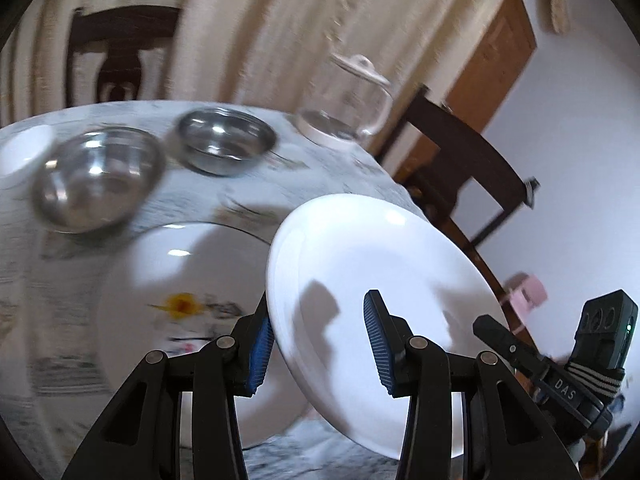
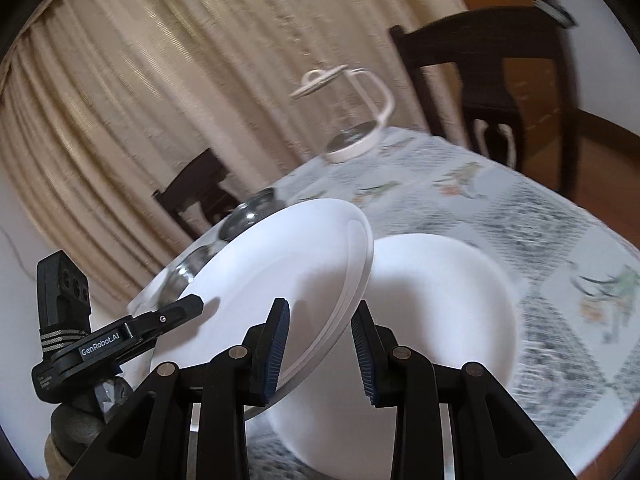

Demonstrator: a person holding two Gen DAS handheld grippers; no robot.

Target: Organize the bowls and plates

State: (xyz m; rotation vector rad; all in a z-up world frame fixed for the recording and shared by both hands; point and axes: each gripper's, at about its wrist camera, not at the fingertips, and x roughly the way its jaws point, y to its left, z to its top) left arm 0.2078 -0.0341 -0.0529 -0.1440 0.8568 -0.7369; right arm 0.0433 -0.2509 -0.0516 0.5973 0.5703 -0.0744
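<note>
Patterned tablecloth [image 2: 500,200] covers a round table backed by beige curtains [image 2: 160,80]. Nearest, the left gripper [image 1: 320,344] and the right gripper [image 2: 318,350] each straddle an edge of a plain white plate [image 1: 380,264], held tilted above the table; the blue pads stand apart at the rim, and I cannot tell whether they pinch it. Under it lies a flower-printed white plate [image 1: 180,280]. Beyond sit two steel bowls [image 1: 96,184] [image 1: 224,140], a white dish [image 1: 24,152] at the left edge, then a glass jug [image 1: 352,104] with a white lid, and dark wooden chairs [image 2: 500,60]
</note>
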